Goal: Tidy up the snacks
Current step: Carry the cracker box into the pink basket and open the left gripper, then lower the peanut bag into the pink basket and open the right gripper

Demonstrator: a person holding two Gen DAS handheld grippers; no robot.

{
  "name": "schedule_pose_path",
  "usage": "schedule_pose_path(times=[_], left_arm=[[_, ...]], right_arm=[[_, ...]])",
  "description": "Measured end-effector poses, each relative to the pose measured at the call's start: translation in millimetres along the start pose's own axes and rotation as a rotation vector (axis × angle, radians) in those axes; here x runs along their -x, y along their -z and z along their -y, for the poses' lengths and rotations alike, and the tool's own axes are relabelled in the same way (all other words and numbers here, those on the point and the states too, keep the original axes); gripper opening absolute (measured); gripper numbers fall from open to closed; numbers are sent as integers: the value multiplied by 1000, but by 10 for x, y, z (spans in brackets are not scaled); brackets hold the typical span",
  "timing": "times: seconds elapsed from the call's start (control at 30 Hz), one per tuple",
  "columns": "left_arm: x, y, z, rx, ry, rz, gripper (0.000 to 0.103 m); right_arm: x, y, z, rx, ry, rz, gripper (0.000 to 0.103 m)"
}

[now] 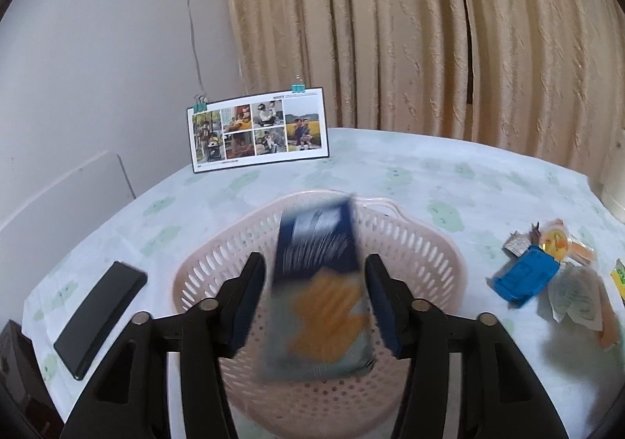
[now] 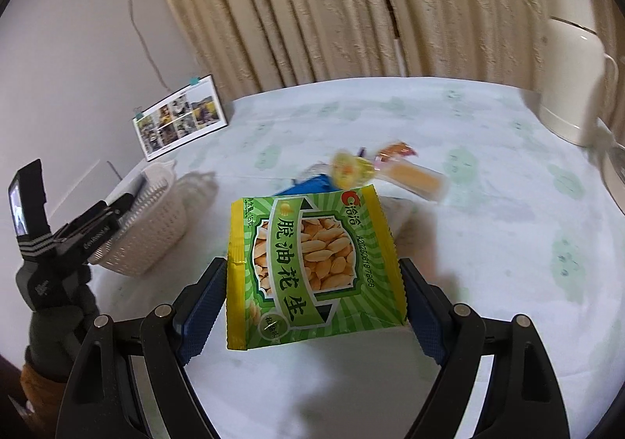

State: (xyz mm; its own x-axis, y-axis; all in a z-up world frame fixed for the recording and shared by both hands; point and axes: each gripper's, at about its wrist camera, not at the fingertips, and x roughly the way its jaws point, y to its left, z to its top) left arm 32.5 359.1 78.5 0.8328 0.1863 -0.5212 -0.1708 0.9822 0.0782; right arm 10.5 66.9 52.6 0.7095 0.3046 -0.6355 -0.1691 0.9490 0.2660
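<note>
My left gripper [image 1: 314, 259] is open over a pale pink perforated basket [image 1: 429, 243]. A blue and orange snack packet [image 1: 318, 282], motion-blurred, sits between the spread fingers without touching either pad, its lower end inside the basket. My right gripper [image 2: 312, 263] is shut on a green peanut packet [image 2: 312, 259], held flat above the tablecloth. Behind it lies a small pile: a yellow jelly cup [image 2: 349, 169], an orange stick snack [image 2: 414, 175] and a blue packet [image 2: 308, 183]. The same pile [image 1: 523, 278] appears right of the basket [image 2: 148, 228].
A photo calendar [image 1: 258, 130] stands at the table's far left edge. A black phone [image 1: 99, 318] lies left of the basket. A white thermos jug [image 2: 574, 71] stands at the far right. A gloved hand [image 2: 58, 325] holds the left gripper. Curtains hang behind.
</note>
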Motion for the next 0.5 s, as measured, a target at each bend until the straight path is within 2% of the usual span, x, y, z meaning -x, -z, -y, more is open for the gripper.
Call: schedule_pose_path(times=[0.07,0.5], left_arm=[[10,-1,-25,6,-4,22,77],[-30,26,-195,54,-61,64,77]], right_arm=[[-46,-29,-94,15,-12,-5,83],[-350,-293,-822,135,-94,-10,83]])
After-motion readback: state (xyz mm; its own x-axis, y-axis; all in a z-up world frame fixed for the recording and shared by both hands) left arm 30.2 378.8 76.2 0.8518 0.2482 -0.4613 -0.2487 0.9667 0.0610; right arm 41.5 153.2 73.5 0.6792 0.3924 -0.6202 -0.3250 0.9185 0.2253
